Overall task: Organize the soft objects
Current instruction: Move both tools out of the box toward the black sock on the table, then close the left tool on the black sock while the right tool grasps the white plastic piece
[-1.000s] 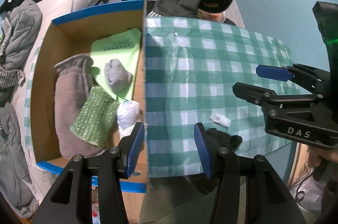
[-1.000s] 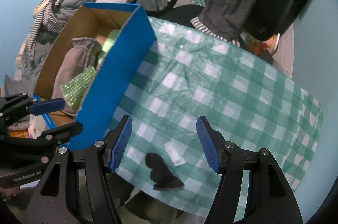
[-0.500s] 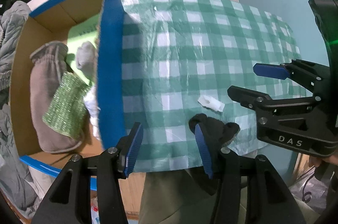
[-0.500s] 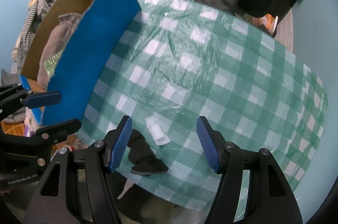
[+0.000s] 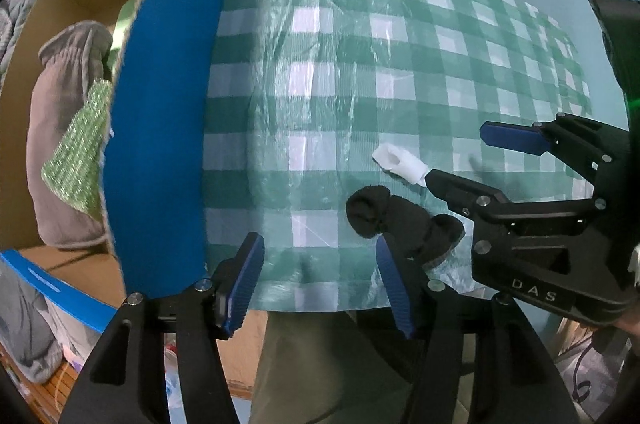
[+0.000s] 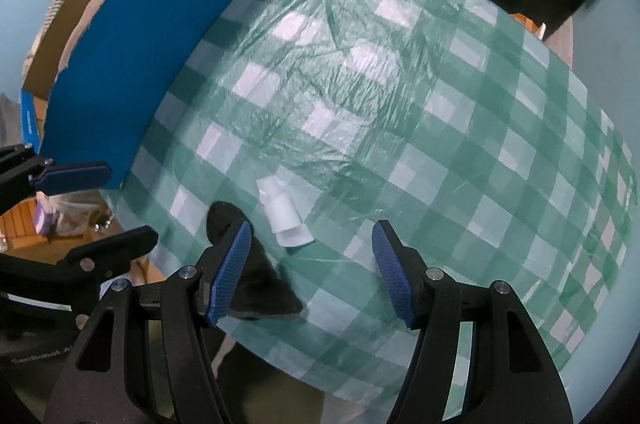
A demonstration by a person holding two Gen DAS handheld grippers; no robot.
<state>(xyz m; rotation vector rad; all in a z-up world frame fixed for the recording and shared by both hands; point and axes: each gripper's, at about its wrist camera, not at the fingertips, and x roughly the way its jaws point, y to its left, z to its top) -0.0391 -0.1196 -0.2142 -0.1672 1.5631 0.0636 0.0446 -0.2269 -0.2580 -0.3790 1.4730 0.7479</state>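
Both claws are hanging spread and empty above the bench (image 5: 360,72); the left claw (image 5: 320,280) has just been widening. The black sock (image 5: 400,220) is lying at the near edge, just right of the left claw, its length running toward the right claw (image 6: 310,270), beside the white sock (image 6: 282,212).

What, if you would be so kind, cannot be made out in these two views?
- Crumpled black fabric item: right wrist view, near part hidden behind a jaw; its kind unclear.
- Blue-sided cardboard box: left wrist view, near wall hides most contents; only the grey plush bundle and sparkly green cloth show.
- Small white folded piece: too small to identify.
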